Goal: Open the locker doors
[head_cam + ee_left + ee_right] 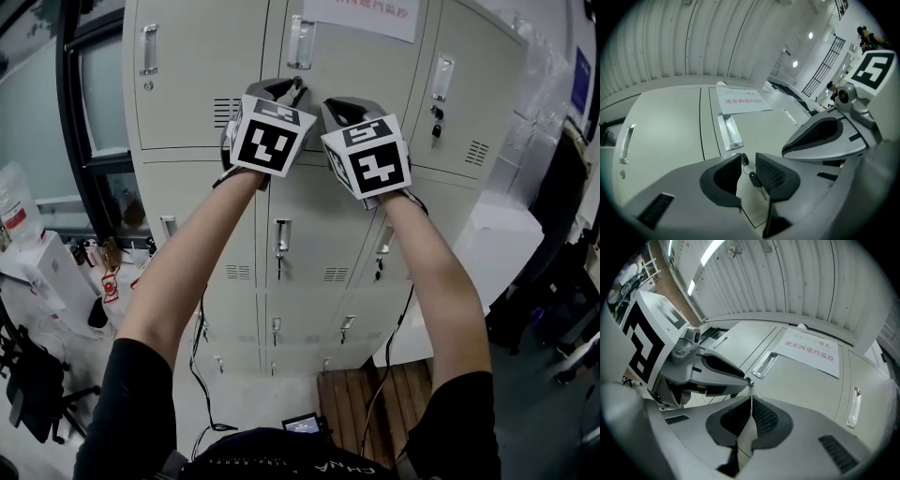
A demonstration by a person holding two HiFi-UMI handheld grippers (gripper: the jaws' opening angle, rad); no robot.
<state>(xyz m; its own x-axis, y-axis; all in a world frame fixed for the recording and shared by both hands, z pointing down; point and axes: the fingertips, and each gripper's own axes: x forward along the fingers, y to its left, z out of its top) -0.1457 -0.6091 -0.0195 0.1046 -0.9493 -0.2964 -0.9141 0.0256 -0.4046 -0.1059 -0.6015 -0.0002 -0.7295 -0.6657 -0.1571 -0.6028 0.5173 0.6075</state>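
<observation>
The grey lockers [202,70] fill the head view, and both grippers are held up against the top middle door [352,66]. My left gripper [749,165] is open. A small key [754,179] hangs on a ring from the door's lock [744,159] between the fingers, and the pads do not press on it. My right gripper [750,401] is shut with its tips together just beside the left gripper [723,365], nothing between them. A recessed metal handle [729,132] and a white paper notice [743,100] sit higher on the same door.
The neighbouring doors have their own handles [854,406] and hanging keys [436,122]; lower doors carry keys too [279,258]. A wooden pallet [366,394] lies at the locker foot. A black chair [33,394] and boxes [42,267] stand left, a white block [492,244] right.
</observation>
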